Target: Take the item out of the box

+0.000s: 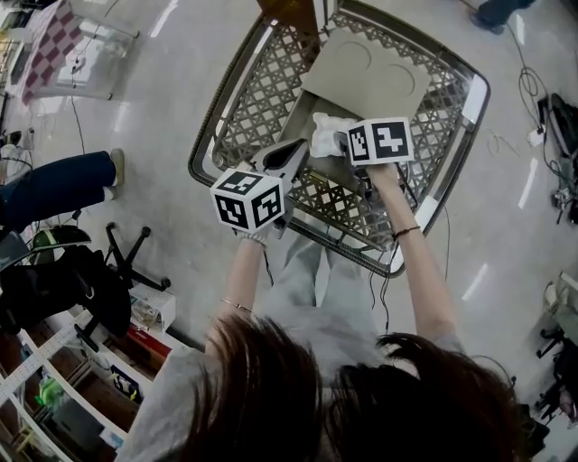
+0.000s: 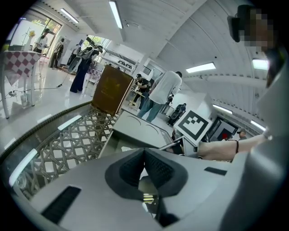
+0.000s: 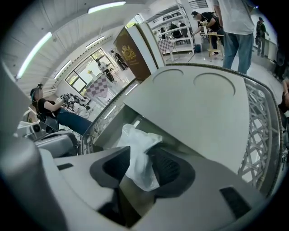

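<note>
A grey cardboard box [image 1: 361, 72] with its lid up stands inside a metal-lattice shopping cart [image 1: 262, 81]. A white plastic-wrapped item [image 1: 327, 133] sticks out at the box's near edge. In the right gripper view this item [image 3: 137, 153] lies loosely between the wide-spread jaws of my right gripper [image 3: 140, 164], in front of the lid [image 3: 198, 108]; the pads do not squeeze it. My left gripper [image 1: 293, 155] hovers just left of the item with its jaws together; in its own view the left gripper [image 2: 144, 151] points at the box [image 2: 135, 131] and holds nothing.
A brown board [image 1: 289, 13] leans at the cart's far end. A seated person's leg in jeans [image 1: 54, 185] is at the left, with shelving [image 1: 54, 388] below it. Cables [image 1: 528, 81] run over the floor on the right. People stand beyond the cart [image 2: 160, 92].
</note>
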`<state>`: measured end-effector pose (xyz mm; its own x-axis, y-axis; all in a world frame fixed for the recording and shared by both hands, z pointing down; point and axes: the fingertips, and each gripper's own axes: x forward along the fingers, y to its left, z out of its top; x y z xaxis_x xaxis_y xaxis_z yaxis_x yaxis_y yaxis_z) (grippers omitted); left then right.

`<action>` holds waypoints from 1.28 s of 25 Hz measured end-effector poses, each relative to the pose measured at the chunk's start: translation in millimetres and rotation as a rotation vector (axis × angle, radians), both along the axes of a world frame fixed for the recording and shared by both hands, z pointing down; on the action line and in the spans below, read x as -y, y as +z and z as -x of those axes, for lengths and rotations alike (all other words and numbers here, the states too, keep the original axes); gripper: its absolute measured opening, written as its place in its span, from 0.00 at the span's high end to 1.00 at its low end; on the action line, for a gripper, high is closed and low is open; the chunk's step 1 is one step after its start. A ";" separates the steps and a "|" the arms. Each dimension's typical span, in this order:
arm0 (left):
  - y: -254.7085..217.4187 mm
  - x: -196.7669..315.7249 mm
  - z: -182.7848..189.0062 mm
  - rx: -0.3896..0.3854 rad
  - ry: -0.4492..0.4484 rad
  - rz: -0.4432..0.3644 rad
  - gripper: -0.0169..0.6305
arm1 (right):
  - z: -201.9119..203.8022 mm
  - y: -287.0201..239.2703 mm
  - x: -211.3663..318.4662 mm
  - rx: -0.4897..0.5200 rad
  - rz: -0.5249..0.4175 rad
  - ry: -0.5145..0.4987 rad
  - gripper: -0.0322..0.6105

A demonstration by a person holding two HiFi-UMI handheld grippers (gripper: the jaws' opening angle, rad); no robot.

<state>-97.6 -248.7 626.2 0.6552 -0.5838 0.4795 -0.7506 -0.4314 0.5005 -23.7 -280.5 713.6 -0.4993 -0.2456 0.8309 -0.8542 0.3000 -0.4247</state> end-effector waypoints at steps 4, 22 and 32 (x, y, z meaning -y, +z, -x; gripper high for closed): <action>0.6 -0.5 2.1 -0.001 -0.010 0.005 0.95 | 3.5 8.5 -1.0 -0.030 0.029 -0.003 0.71; 2.7 2.1 12.3 0.007 -0.031 0.011 0.95 | 10.1 10.8 -0.5 0.015 0.043 0.011 0.84; -8.8 0.9 17.2 0.013 -0.041 -0.009 0.95 | 8.5 -9.3 -4.5 0.053 -0.010 0.025 0.85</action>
